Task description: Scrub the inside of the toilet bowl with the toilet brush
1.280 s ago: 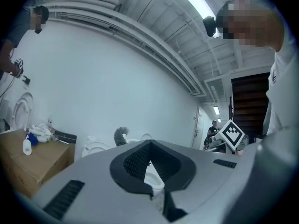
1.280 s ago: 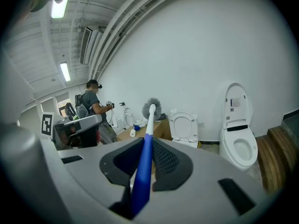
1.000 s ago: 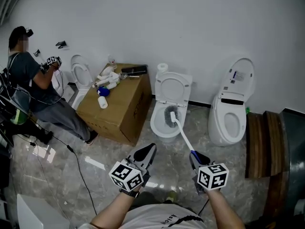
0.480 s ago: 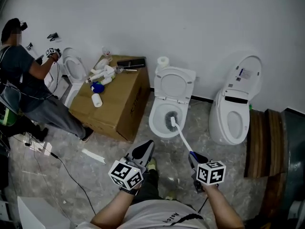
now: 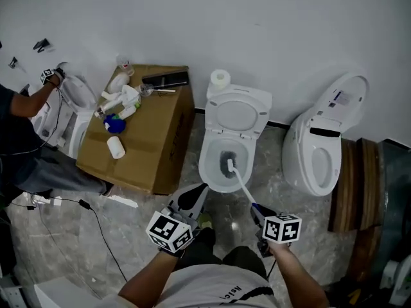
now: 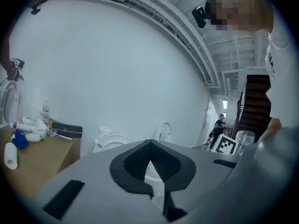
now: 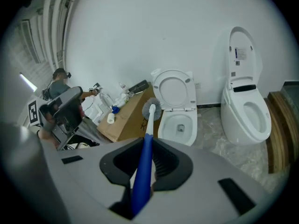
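Toilet brush (image 5: 229, 163) bristles sit low inside the toilet bowl (image 5: 207, 169) in the head view, though whether they press on the porcelain cannot be told. Its white shaft slants back to a blue grip, and the right gripper (image 5: 255, 211) has its jaws clenched on that grip; the right gripper view shows the blue handle pinched between the dark pads. The left gripper (image 5: 193, 197) hangs beside the bowl's front with its jaws drawn together on nothing. The only legible-looking marks are the black-and-white square patterns on each gripper's cube. A label with blue print on the raised lid of the second toilet (image 5: 319, 161) is too small to read. A dark printed mark on the side of the cardboard box (image 5: 154, 147) cannot be made out, and the white bottles (image 5: 122, 99) on top of the box show no readable labels. A blue item (image 5: 115, 124) lies among them, and a dark flat object (image 5: 166, 79) lies at the box's back edge. A toilet-paper roll (image 5: 220, 78) stands on the cistern behind the raised seat (image 5: 237, 117). At the left edge another person (image 5: 22, 130) is cut off by the frame, reaching toward a third toilet (image 5: 72, 101) that is only partly seen. A black cable (image 5: 103, 236) runs across the marbled floor (image 5: 70, 236).
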### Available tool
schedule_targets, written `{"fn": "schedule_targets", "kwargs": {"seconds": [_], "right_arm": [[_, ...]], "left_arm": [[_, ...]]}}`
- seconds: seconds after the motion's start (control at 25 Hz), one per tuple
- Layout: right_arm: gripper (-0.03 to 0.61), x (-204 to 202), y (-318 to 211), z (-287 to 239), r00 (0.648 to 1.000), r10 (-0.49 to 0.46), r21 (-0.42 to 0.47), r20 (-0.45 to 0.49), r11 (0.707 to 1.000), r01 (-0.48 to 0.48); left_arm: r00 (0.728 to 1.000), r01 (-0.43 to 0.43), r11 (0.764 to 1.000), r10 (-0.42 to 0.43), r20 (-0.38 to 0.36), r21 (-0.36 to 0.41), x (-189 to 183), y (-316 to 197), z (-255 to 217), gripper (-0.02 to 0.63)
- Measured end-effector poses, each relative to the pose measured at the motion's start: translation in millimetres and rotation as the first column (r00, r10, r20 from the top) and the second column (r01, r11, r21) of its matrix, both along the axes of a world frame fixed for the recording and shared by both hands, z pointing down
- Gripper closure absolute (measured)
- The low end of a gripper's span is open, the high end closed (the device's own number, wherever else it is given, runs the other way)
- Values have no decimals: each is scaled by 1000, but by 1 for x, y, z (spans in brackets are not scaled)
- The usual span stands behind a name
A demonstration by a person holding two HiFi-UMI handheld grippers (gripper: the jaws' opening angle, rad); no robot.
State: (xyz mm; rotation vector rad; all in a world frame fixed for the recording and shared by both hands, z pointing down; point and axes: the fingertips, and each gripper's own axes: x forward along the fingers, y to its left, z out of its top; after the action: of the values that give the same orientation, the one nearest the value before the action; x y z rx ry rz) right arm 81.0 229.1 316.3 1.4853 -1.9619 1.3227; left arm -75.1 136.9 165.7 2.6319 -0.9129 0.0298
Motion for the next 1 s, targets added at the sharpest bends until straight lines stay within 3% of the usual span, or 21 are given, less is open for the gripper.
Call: {"fn": "schedule_targets", "kwargs": {"seconds": [0.2, 0.44, 0.84, 1.0], "right_arm": [[515, -3, -38, 40, 998, 48, -89, 43, 995, -44], [515, 3, -79, 91, 997, 39, -170, 65, 985, -28], [515, 17, -158, 205, 988, 18, -306, 156, 952, 31], [515, 13, -187, 261, 986, 48, -319, 158, 948, 5]], "left_arm": [[999, -43, 999, 43, 14, -33, 10, -54, 29, 607], [999, -38, 994, 42, 32, -103, 26, -104, 68, 607], [991, 115, 978, -100, 93, -173, 57, -189, 132, 607], [988, 130, 974, -110, 110, -188, 68, -205, 182, 607]]}}
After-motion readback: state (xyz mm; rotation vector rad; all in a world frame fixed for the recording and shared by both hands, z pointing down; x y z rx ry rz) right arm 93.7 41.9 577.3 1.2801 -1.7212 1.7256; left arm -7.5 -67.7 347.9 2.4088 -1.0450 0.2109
